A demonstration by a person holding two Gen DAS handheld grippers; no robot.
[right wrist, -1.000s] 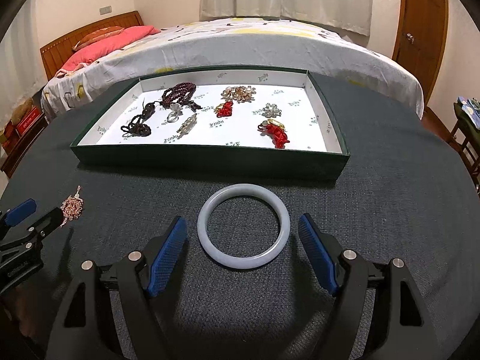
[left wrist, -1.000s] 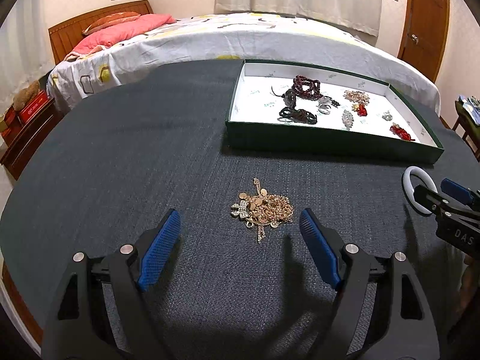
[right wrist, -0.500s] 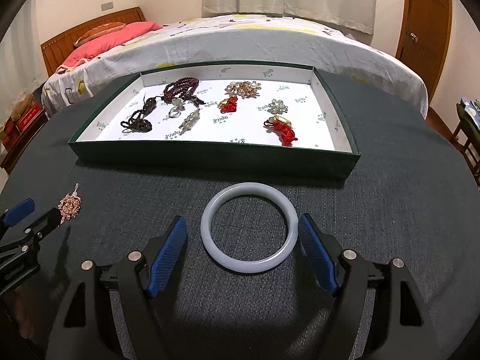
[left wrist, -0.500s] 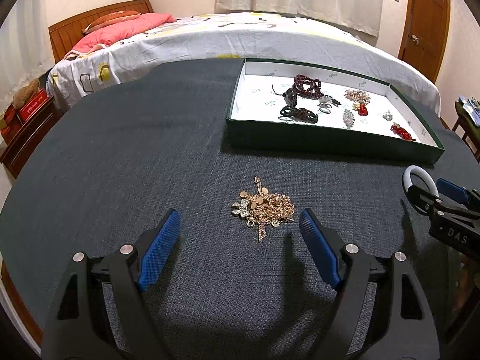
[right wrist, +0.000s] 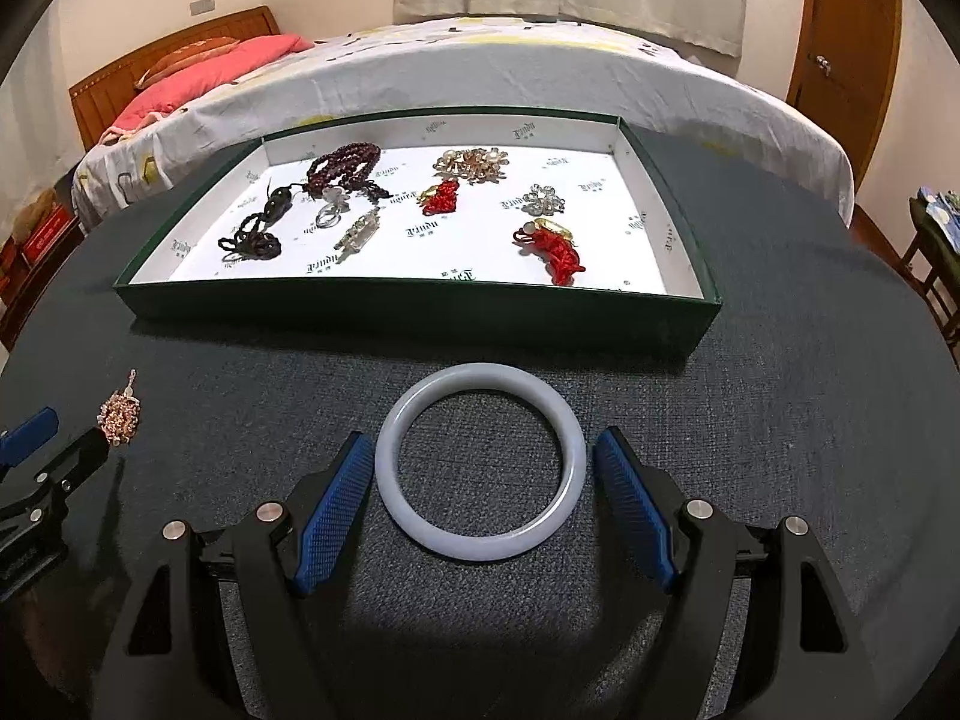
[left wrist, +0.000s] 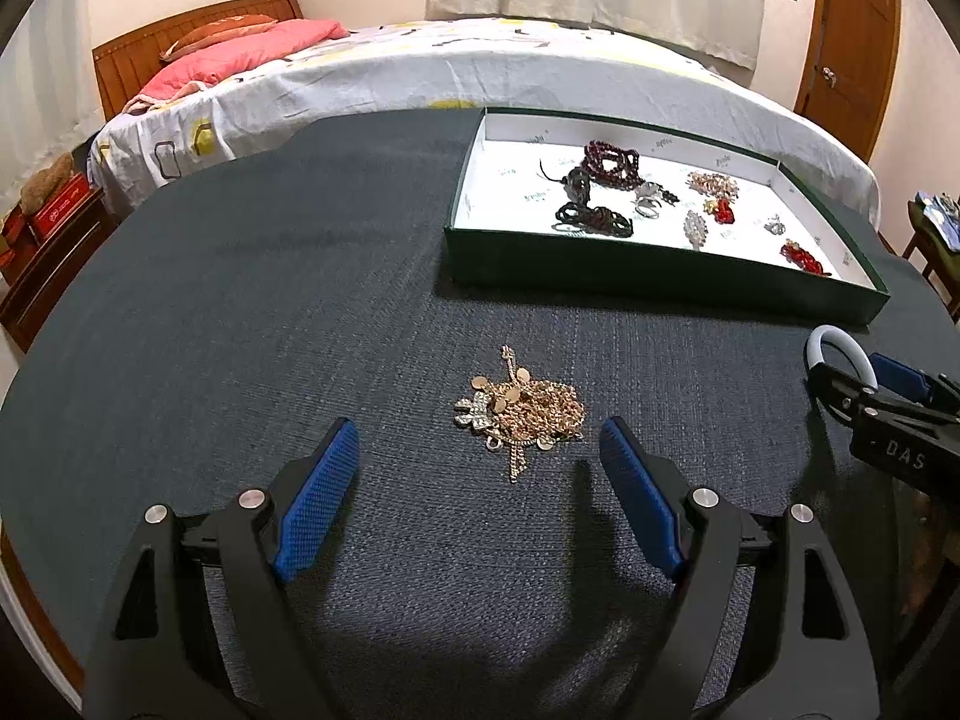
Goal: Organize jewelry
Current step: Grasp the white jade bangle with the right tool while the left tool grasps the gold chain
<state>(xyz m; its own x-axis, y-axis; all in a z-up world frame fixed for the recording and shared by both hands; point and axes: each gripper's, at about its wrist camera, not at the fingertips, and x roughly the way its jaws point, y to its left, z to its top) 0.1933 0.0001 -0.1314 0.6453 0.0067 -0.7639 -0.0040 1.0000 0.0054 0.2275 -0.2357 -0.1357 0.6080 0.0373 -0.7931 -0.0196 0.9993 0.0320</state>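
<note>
A pale white bangle (right wrist: 483, 547) lies flat on the dark cloth in front of the green tray (right wrist: 420, 312). My right gripper (right wrist: 483, 438) straddles it and its jaws are closing. The blue pads (right wrist: 336, 492) stand just outside the ring, with thin gaps on both sides. A tangled heap of gold chains (left wrist: 522, 411) lies just ahead of my left gripper (left wrist: 477, 450), which is open and holds nothing. In the left wrist view the bangle (left wrist: 840, 341) and the right gripper (left wrist: 870, 387) show at the right edge.
The white-lined tray (left wrist: 630, 276) holds dark bead bracelets (right wrist: 342, 165), red knotted pieces (right wrist: 552, 249), and several brooches. Beyond the table stands a bed (right wrist: 480, 66) and at the far right a wooden door (right wrist: 840, 48).
The right gripper has edged forward over the bangle and its jaws have narrowed toward the ring. The left gripper and the gold heap have not moved.
</note>
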